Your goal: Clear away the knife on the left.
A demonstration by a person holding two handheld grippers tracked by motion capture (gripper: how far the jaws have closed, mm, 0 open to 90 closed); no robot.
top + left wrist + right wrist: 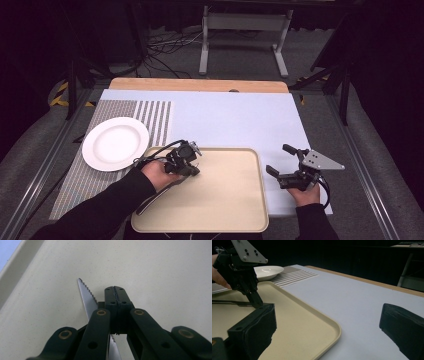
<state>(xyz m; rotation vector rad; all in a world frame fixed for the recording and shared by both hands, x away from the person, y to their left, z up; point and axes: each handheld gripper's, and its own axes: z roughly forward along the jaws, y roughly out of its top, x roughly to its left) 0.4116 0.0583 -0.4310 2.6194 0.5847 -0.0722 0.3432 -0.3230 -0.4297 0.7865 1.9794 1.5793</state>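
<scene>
The beige tray (pixel 220 200) sits closest to me at the near edge of the table, and everything that matters is on its left half. Beyond it to the left lie the striped mat (pixel 150 117) and the white plate (pixel 115 143), with the pale blue table cover (pixel 235 120) stretching off behind. My left gripper (pixel 192 167) is down over the tray's left part, nose tipped toward the tray floor, and in the left gripper view its jaws stand pressed together with no gap at the tips. The serrated knife (pixel 87 296) lies flat on the tray directly under those jaws: the blade runs out past them up and to the left in that view, the rest passing beneath the linkage toward me. In the right gripper view the knife (pixel 234 303) lies level on the tray, reaching the left gripper's tips; whether the pads actually pinch it I cannot tell. My right gripper (pixel 281 162) rests on the cover just right of the tray, jaws wide apart and empty, well away from the knife. So the left hand is plainly the nearer, and I judge the next move depends on the knife's long axis crossing those jaws.
</scene>
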